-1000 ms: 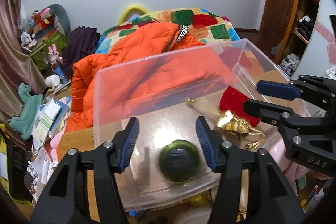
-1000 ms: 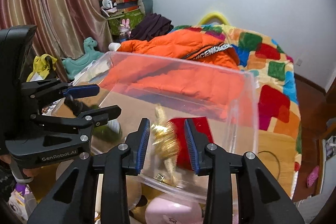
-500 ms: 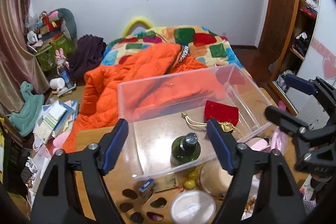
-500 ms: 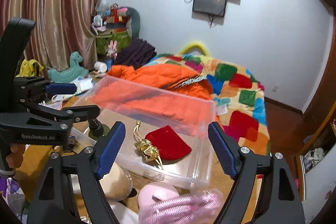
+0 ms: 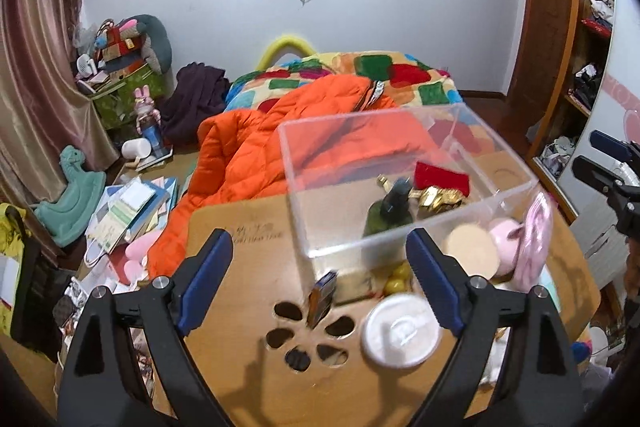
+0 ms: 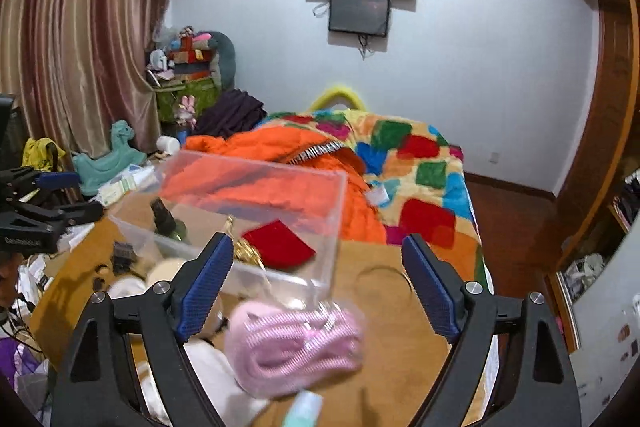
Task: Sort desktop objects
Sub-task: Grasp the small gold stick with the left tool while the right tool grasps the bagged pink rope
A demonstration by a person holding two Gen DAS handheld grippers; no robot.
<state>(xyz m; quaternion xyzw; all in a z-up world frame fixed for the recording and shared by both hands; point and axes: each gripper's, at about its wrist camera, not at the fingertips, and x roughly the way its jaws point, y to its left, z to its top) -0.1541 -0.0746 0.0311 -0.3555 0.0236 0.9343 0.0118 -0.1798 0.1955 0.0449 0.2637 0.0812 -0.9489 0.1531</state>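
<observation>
The left hand-held gripper point(image 5: 320, 283) is held with its fingers spread wide and nothing between them, above the wooden surface point(image 5: 240, 307); the right hand-held gripper point(image 6: 316, 283) is likewise spread wide and empty, raised over the near edge of the same surface. On the surface a clear plastic box point(image 5: 400, 179) is set, with the bed and its orange jacket point(image 5: 256, 155) seen behind and through its walls. Inside the box a dark green bottle point(image 5: 384, 215) is stood upright, with a red pouch point(image 5: 440, 177) laid flat beyond it and a gold ornament point(image 5: 438, 197) lying between the two, touching the pouch. Outside the box, against its near wall, a beige round pad point(image 5: 472, 251), a pink cup point(image 5: 506, 235) and a pink coiled cord point(image 6: 296, 343) are grouped. A white round lid point(image 5: 400, 333) is placed nearer the left fingers, with yellow balls point(image 5: 398, 277) and a small blue-edged card box point(image 5: 322, 291) just beside it.
</observation>
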